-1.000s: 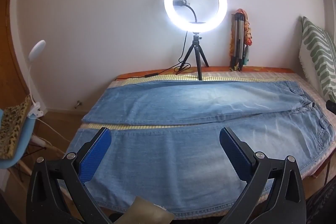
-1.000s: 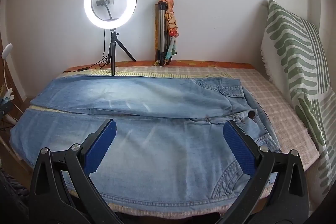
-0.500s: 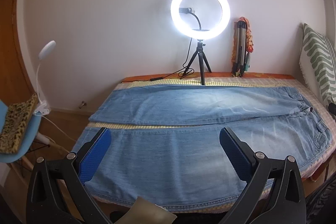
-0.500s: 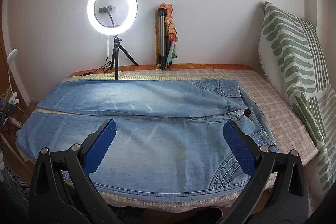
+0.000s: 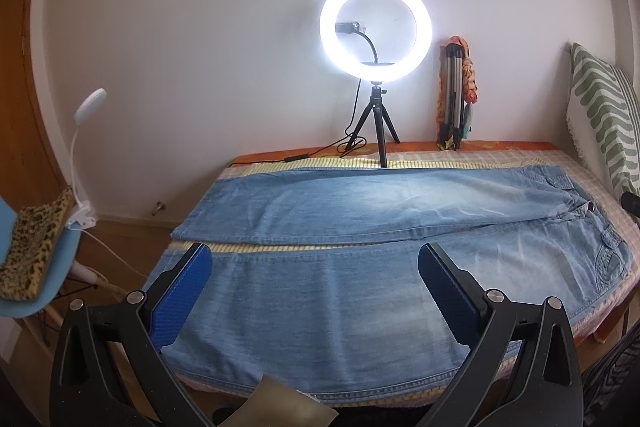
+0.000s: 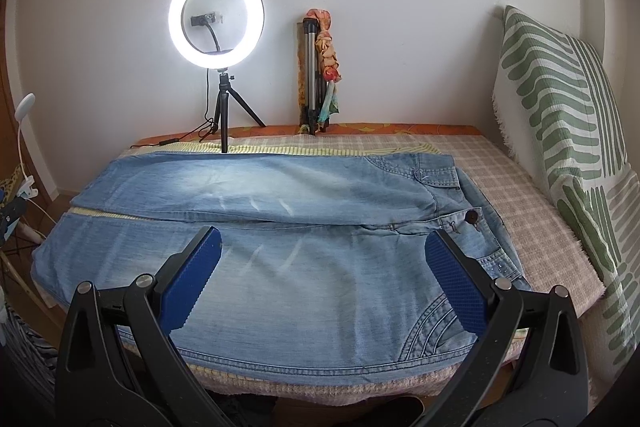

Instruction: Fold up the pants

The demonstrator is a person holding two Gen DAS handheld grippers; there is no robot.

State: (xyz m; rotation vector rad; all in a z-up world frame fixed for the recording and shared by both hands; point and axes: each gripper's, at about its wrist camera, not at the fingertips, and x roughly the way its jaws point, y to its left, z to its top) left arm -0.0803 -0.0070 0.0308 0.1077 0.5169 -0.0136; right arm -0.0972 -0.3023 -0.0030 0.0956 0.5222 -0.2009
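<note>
Light blue jeans [image 5: 360,239] lie spread flat on the bed, legs side by side pointing left, waist at the right. In the right wrist view the jeans [image 6: 280,243] show the waist button [image 6: 473,215] and a pocket at the right. My left gripper [image 5: 314,287] is open and empty, held back from the bed's near edge, in front of the near leg. My right gripper [image 6: 322,275] is open and empty, in front of the hip part of the near leg.
A lit ring light on a tripod [image 5: 376,31] stands at the bed's far edge by the wall, next to a folded tripod [image 5: 454,95]. A green-striped pillow [image 6: 568,131] leans at the right. A blue chair [image 5: 32,267] with a clip lamp [image 5: 86,155] stands left of the bed.
Both grippers have pulled back and up from the bed. The jeans look smaller and lower in both views. The jaws stay wide apart.
</note>
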